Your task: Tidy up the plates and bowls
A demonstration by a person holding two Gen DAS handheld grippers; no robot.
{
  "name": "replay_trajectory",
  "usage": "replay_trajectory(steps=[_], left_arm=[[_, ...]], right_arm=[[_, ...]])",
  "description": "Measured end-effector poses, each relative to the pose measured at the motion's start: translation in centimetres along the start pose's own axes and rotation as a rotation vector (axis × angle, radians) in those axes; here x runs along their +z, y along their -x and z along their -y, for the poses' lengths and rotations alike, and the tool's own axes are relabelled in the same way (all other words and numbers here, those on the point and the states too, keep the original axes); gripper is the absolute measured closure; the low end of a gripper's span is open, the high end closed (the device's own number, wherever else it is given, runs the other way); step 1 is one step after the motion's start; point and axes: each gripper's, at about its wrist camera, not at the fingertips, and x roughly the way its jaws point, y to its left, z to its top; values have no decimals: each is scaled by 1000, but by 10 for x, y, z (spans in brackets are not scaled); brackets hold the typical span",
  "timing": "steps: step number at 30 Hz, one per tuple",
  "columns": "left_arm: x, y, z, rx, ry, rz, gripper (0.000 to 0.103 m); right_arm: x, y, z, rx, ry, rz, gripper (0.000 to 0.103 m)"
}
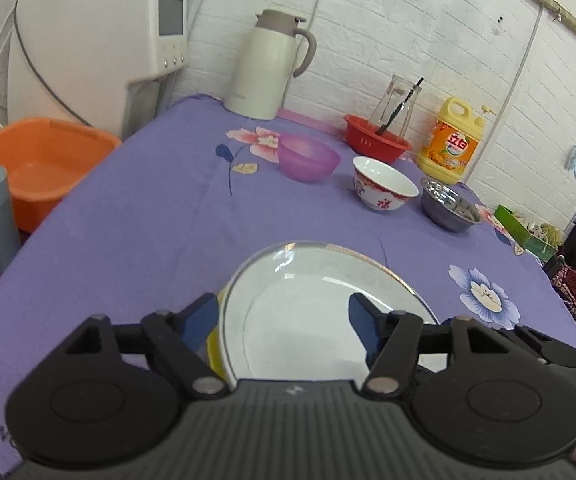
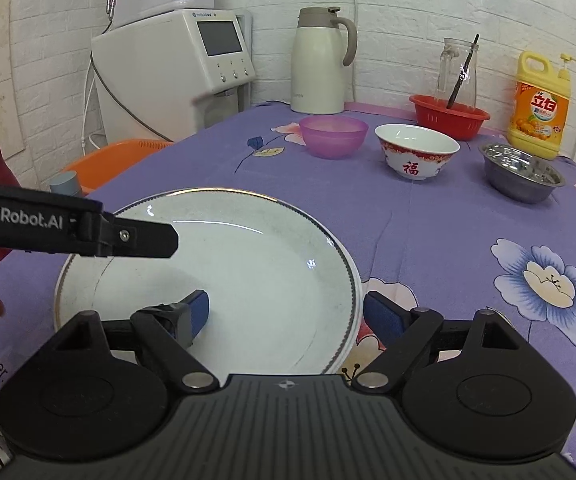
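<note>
A stack of white plates (image 2: 248, 280) with a gilt rim lies on the purple flowered tablecloth (image 2: 427, 240); it also shows in the left wrist view (image 1: 299, 312), with a yellow edge peeking out underneath at the left. My left gripper (image 1: 282, 322) is open and straddles the stack's left rim. My right gripper (image 2: 286, 312) is open and straddles the right rim. The left gripper's finger (image 2: 144, 236) reaches over the plate. Beyond stand a purple plastic bowl (image 2: 333, 136), a white and red china bowl (image 2: 415, 152) and a steel bowl (image 2: 521, 176).
At the back stand a cream thermos jug (image 2: 319, 64), a red basket (image 2: 447, 116) holding a glass jar, and a yellow detergent bottle (image 2: 539, 108). A white water dispenser (image 2: 176, 68) and an orange basin (image 1: 36, 168) sit off the table's left edge.
</note>
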Motion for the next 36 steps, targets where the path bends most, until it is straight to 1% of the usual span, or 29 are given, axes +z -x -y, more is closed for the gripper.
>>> replay_trajectory(steps=[2,6,11,14,18,21,24,26,28,30,33,36], left_arm=[[4,5,2,5,-27,33,36],[13,10,4,7,-22,69,34],[16,6,11,-4,-7,75,31],[18,-3,20,-48,-12,56,30],[20,-15,40,-115,-54,27,30],[20,-22,60,-183,-95,4,30],[17,-24,77,-235,-138,-11,30],[14,-23,88,-255,-159,-18,30],[11,-20,96,-264,-169,-18,30],[8,-15,101,-265,-166,-11,30],[5,-7,104,-242,-146,2,29],[5,-4,106,-202,-127,4,29]], right_arm=[[3,5,0,-7,1,26,0],[7,13,4,-3,-14,55,0],[6,20,16,-7,-57,65,0],[4,24,27,-22,-103,60,0],[-6,39,47,-95,-182,67,0],[-15,53,64,-174,-257,79,0],[-26,71,82,-251,-339,102,0],[-34,83,92,-284,-389,118,0],[-38,89,99,-307,-426,114,0],[-41,92,105,-307,-446,113,0],[-43,97,111,-259,-453,128,0],[-40,96,113,-212,-423,133,0]])
